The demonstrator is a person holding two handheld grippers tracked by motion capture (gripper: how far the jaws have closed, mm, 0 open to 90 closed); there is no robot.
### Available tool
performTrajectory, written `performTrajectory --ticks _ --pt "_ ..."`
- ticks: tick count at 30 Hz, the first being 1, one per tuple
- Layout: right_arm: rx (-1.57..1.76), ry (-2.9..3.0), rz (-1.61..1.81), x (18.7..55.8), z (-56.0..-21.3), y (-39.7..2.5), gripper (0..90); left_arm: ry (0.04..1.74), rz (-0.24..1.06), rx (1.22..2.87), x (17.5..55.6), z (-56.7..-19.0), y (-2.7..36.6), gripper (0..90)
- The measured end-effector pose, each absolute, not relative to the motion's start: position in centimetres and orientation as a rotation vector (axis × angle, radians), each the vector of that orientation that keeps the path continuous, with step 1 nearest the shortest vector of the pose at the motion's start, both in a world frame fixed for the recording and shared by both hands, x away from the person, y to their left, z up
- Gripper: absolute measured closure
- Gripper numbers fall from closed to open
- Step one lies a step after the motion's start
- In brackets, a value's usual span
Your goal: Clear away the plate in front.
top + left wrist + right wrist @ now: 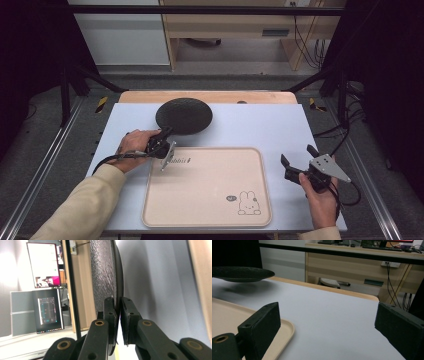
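A round black textured plate (pixel 184 115) hangs a little above the pale blue table top, casting a shadow below it. My left gripper (pixel 165 135) is shut on its near rim, and in the left gripper view the two jaws pinch the plate's edge (pixel 119 290) between them. The plate (pixel 239 273) also floats at the far left in the right gripper view. A beige tray (pixel 200 205) with a rabbit drawing lies at the front middle. My right gripper (pixel 298 157) stands open beside the tray's right edge (pixel 287 332), with nothing between its fingers.
The pale blue mat (pixel 270 125) covers a wooden table whose far edge (pixel 210 96) shows behind the plate. Black frame bars and cables (pixel 345 125) stand at both sides. A wooden desk (pixel 362 262) is beyond the table.
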State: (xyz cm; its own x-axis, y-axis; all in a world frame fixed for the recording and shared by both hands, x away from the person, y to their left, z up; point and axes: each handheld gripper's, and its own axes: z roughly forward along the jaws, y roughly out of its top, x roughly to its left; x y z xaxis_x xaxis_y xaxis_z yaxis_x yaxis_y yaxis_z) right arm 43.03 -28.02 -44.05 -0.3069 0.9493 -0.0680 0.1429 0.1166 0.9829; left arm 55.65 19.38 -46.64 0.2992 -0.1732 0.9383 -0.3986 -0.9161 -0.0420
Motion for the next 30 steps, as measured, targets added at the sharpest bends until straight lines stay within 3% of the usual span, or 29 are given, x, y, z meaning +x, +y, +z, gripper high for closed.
performTrajectory --ticks 14,30 --pt "1.088 1.607 1.289 43.0 -44.0 -28.0 7.0 -0.566 1.708 2.268 52.8 -45.0 19.1 82.5" --pt "1.078 1.591 1.286 42.6 -43.8 -28.0 7.0 -0.685 1.676 2.173 47.9 -45.5 18.9 81.9"
